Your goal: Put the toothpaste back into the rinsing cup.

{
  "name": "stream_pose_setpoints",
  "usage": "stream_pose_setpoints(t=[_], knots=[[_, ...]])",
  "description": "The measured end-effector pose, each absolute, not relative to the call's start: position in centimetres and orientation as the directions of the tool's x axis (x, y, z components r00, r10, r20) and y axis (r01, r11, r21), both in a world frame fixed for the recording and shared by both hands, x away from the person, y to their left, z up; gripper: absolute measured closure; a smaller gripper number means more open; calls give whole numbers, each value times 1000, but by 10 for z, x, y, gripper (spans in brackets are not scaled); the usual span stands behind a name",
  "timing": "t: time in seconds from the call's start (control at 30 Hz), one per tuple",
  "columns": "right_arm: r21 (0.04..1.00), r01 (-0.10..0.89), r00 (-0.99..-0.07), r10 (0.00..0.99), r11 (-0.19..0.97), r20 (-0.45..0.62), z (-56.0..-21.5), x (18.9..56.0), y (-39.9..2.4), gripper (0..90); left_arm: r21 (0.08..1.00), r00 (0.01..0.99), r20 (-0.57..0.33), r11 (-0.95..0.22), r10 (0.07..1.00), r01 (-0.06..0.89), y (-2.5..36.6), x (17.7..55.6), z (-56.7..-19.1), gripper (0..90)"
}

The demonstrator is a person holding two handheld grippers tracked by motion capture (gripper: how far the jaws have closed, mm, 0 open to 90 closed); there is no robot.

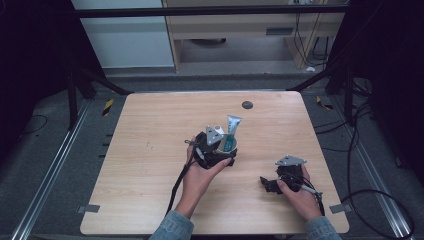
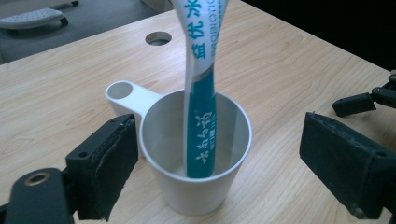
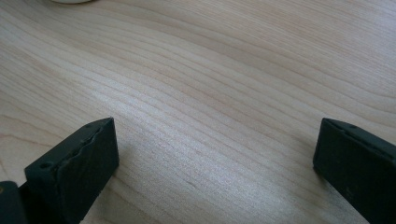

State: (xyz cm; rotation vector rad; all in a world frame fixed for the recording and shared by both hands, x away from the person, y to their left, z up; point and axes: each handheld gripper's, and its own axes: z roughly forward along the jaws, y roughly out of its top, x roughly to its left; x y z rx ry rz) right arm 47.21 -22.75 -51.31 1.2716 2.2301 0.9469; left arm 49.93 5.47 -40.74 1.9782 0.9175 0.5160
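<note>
A white handled cup [image 1: 229, 146] [image 2: 196, 196] stands near the middle of the wooden table [image 1: 150, 125]. A teal and white toothpaste tube [image 1: 233, 125] [image 2: 201, 135] stands upright in it, leaning on the far rim. My left gripper [image 1: 220, 150] [image 2: 217, 128] is open, with its jaws on either side of the cup. The left pad [image 2: 112, 163] is close to the cup's wall and the right pad [image 2: 341, 158] stands well clear. My right gripper [image 1: 267, 184] [image 3: 215, 140] rests low over bare wood to the right, open, with nothing between its jaws.
A round cable hole [image 1: 247, 105] [image 2: 158, 38] sits near the table's far edge. The right gripper's jaw tips [image 2: 369, 98] appear at the right of the left gripper view. Cables [image 1: 360, 165] trail on the floor to the right of the table.
</note>
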Motion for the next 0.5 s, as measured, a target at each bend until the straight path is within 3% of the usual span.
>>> stream_pose_setpoints(t=[0.5], knots=[[725,591,-504,864,355,-12,-513,472,-227,4,837,557,1,-305,831,453,121,495,-404,92]])
